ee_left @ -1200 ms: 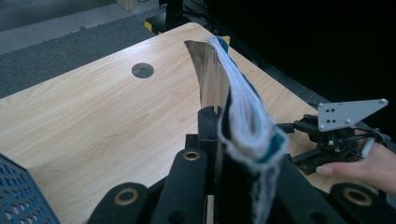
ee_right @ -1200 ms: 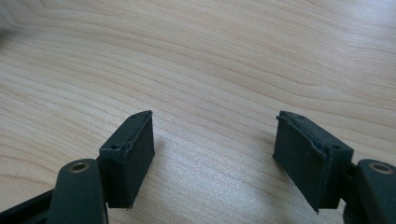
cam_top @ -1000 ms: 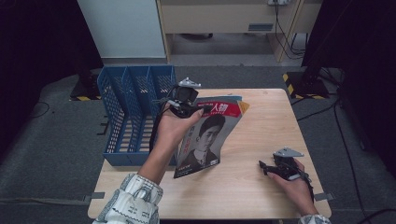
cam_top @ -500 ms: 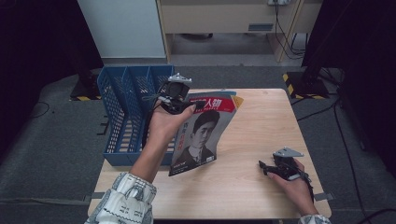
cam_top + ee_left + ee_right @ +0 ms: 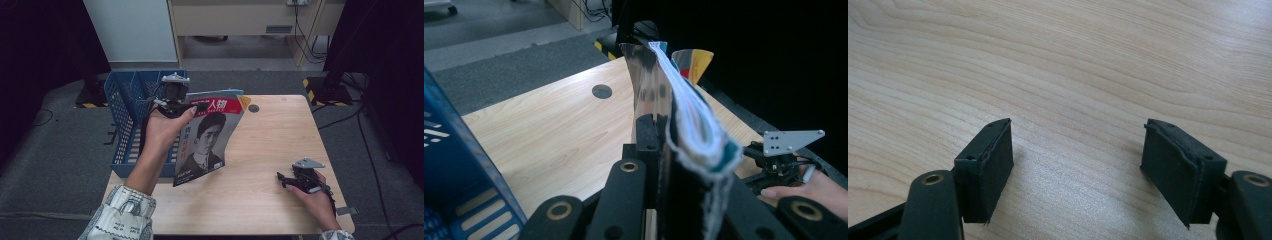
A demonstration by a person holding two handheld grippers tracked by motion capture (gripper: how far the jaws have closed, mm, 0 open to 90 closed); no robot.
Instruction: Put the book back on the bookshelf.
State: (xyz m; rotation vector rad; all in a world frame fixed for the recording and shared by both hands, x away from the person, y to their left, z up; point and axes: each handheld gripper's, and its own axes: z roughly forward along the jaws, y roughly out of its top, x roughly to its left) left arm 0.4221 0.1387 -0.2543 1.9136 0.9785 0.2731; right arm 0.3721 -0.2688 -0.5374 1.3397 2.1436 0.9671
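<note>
L gripper (image 5: pixel 192 106) clamps magazine (image 5: pixel 207 137) upright – R gripper (image 5: pixel 285 179) agape on table (image 5: pixel 270 130).

The magazine (image 5: pixel 207 137) is made of paper, its cover glossy and its page edges slightly frayed. The table (image 5: pixel 280 130) is surfaced in pale, smooth, matt wood grain. The rack (image 5: pixel 122 107) is moulded from blue plastic. The jaws are faced with matt black rubbery pads.

magazine (image 5: pixel 207 135) small print unreadable, rack (image 5: pixel 122 117) partly hidden
</note>
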